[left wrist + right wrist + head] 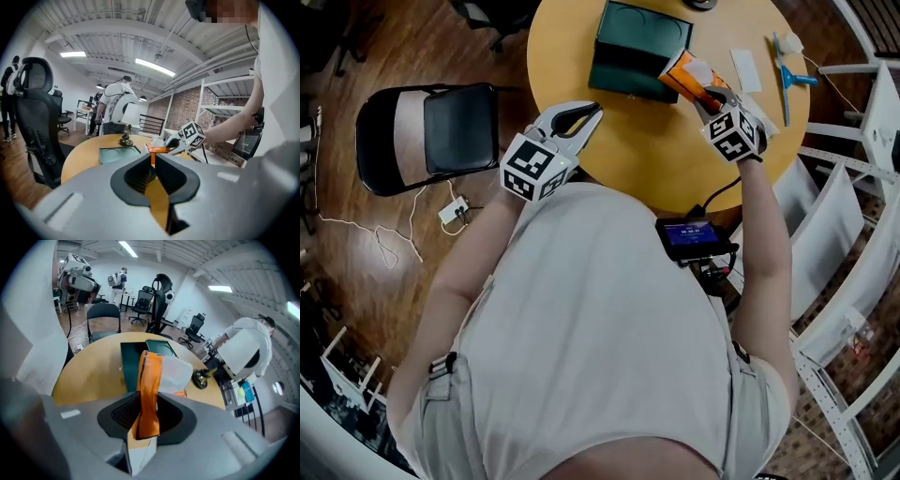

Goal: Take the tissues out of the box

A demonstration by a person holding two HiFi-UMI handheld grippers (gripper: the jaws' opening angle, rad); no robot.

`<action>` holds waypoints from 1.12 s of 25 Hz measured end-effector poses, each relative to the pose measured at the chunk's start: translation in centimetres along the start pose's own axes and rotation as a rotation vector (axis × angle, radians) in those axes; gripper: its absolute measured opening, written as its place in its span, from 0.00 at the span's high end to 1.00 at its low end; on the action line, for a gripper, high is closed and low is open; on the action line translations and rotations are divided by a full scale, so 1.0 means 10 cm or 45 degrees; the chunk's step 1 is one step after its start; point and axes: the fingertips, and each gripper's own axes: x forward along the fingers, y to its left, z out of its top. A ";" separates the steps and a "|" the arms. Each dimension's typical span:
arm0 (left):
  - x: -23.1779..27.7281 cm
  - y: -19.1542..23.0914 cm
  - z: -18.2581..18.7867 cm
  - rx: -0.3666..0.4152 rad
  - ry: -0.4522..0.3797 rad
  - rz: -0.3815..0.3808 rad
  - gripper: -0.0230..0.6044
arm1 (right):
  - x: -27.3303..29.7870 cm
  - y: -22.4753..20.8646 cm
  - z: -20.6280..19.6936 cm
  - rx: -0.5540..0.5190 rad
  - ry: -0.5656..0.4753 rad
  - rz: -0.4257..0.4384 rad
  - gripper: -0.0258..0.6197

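An orange tissue box [682, 77] is tilted over the round yellow table [647, 155], beside a dark teal tray [630, 58]. A white tissue [698, 69] pokes out of its top. My right gripper [711, 101] is shut on the box's orange edge. In the right gripper view the box [149, 380] stands upright between the pads, and the tissue [177, 371] shows behind it. My left gripper [592, 112] hovers at the table's near left edge, shut and holding nothing. In the left gripper view the box [157, 149] shows beyond the closed jaws.
A black folding chair [431, 131] stands left of the table. A white sheet [746, 70] and a blue-handled tool [787, 75] lie at the table's right. White shelving [853, 234] runs along the right. A small screen [692, 236] hangs at my waist. People stand far off.
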 end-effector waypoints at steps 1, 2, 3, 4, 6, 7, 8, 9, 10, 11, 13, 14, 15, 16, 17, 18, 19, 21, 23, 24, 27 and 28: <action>0.05 -0.05 0.01 0.013 0.007 -0.025 0.92 | -0.02 0.02 -0.18 0.042 0.024 -0.009 0.81; 0.10 -0.10 0.02 0.024 0.015 -0.047 0.92 | -0.04 0.05 -0.35 0.082 0.049 -0.015 0.81; 0.15 -0.14 0.02 0.033 0.024 -0.065 0.92 | -0.05 0.09 -0.50 0.119 0.074 -0.018 0.81; 0.18 -0.17 0.02 0.041 0.035 -0.080 0.92 | -0.05 0.13 -0.65 0.155 0.095 -0.017 0.81; 0.25 -0.22 0.01 0.053 0.054 -0.099 0.92 | 0.00 0.23 -0.88 0.214 0.122 0.001 0.81; 0.28 -0.24 0.00 0.054 0.062 -0.105 0.92 | 0.04 0.28 -0.98 0.236 0.129 0.014 0.81; 0.30 -0.25 -0.01 0.051 0.069 -0.108 0.92 | 0.09 0.34 -1.05 0.251 0.135 0.029 0.81; 0.31 -0.26 -0.02 0.048 0.076 -0.109 0.92 | 0.14 0.39 -1.12 0.259 0.143 0.042 0.81; 0.32 -0.27 -0.03 0.049 0.082 -0.106 0.92 | 0.19 0.44 -1.17 0.262 0.151 0.053 0.81; 0.33 -0.27 -0.02 0.054 0.087 -0.102 0.92 | 0.23 0.47 -1.20 0.259 0.157 0.062 0.81; 0.33 -0.26 0.00 0.063 0.093 -0.091 0.92 | 0.33 0.51 -1.24 0.232 0.179 0.076 0.81; 0.32 -0.24 0.02 0.065 0.095 -0.084 0.92 | 0.37 0.52 -1.26 0.213 0.194 0.082 0.81; 0.32 -0.23 0.03 0.064 0.096 -0.078 0.92 | 0.41 0.54 -1.28 0.199 0.203 0.087 0.81; 0.32 -0.21 0.03 0.063 0.095 -0.072 0.92 | 0.43 0.55 -1.29 0.192 0.206 0.091 0.81; 0.32 -0.20 0.03 0.061 0.094 -0.068 0.92 | 0.44 0.55 -1.29 0.188 0.207 0.097 0.81; 0.31 -0.20 0.03 0.060 0.091 -0.064 0.92 | 0.44 0.55 -1.29 0.183 0.206 0.107 0.80; 0.31 -0.19 0.03 0.060 0.089 -0.061 0.92 | 0.43 0.55 -1.28 0.180 0.204 0.120 0.79; 0.31 -0.21 0.03 0.061 0.084 -0.061 0.92 | 0.41 0.57 -1.26 0.183 0.187 0.151 0.74; 0.32 -0.23 0.04 0.064 0.079 -0.070 0.92 | 0.36 0.59 -1.24 0.193 0.165 0.163 0.64; 0.32 -0.24 0.04 0.066 0.077 -0.077 0.92 | 0.32 0.58 -1.24 0.202 0.154 0.151 0.62; 0.35 -0.25 0.07 0.081 0.070 -0.100 0.92 | 0.11 0.45 -1.17 0.263 0.087 0.057 0.64; 0.35 -0.25 0.08 0.088 0.065 -0.105 0.92 | 0.01 0.39 -1.11 0.298 0.041 0.023 0.66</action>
